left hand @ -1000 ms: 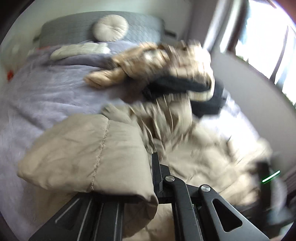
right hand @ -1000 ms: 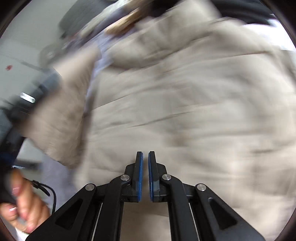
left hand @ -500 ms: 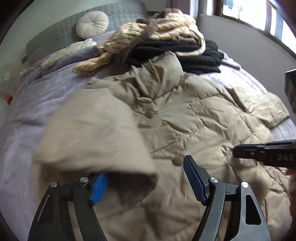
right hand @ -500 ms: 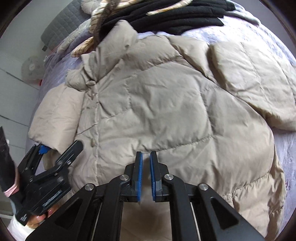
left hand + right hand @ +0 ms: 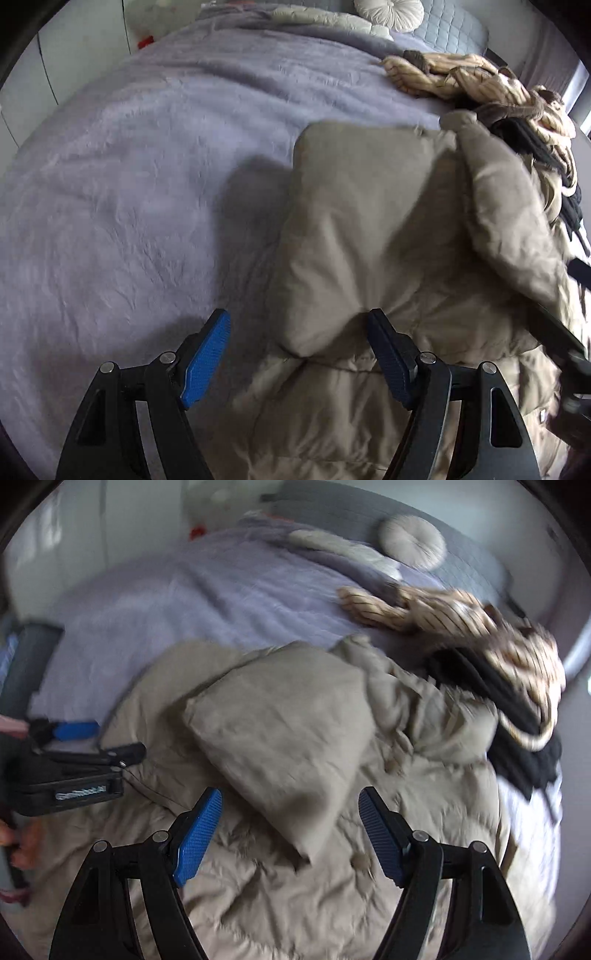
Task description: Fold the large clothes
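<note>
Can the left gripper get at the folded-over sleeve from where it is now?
Probably yes: the left gripper is open, the sleeve lies on top of the jacket directly ahead, and nothing covers it.

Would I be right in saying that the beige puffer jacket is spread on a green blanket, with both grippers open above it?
Not quite: the blanket is lavender-grey, not green, as the left wrist view shows. The beige puffer jacket does lie on it, with both grippers open above.

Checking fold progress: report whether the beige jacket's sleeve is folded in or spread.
Folded in: the sleeve lies across the beige jacket front.

Striped garment (image 5: 480, 627) — motion-blurred
</note>
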### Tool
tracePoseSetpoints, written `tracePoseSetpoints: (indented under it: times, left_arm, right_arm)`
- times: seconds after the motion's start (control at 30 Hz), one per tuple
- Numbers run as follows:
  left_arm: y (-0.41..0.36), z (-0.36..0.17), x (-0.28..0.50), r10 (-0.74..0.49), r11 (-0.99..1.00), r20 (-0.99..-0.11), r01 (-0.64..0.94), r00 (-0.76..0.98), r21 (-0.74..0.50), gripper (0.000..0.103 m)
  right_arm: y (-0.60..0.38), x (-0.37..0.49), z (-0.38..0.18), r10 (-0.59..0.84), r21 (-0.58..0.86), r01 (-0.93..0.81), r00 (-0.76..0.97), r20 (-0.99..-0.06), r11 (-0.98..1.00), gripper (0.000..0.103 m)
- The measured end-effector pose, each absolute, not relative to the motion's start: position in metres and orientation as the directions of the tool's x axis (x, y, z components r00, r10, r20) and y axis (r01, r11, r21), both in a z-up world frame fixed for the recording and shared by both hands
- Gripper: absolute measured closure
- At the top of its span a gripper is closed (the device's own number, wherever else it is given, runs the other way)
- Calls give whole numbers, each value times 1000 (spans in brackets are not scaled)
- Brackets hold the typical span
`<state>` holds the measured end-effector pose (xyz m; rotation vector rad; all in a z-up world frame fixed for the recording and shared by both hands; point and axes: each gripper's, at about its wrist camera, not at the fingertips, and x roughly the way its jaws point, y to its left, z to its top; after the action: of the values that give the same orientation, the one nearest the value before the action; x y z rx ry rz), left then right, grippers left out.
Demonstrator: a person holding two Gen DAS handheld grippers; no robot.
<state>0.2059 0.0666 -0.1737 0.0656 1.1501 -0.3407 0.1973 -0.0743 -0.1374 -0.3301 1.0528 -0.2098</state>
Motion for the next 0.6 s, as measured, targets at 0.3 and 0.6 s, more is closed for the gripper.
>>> tracePoseSetpoints:
  times: [0.3,0.6]
  left_arm:
    - [60,-185,211,-232,935,-910,335,342,-113,17]
    - [77,-164,310,-520,839,-836,287,175,-462,17]
  right_arm:
    - [-208,196,-133,-425,-161,572,364,-829,804,24]
    - [-291,153,-160,-130,297,704,484,-866,646,24]
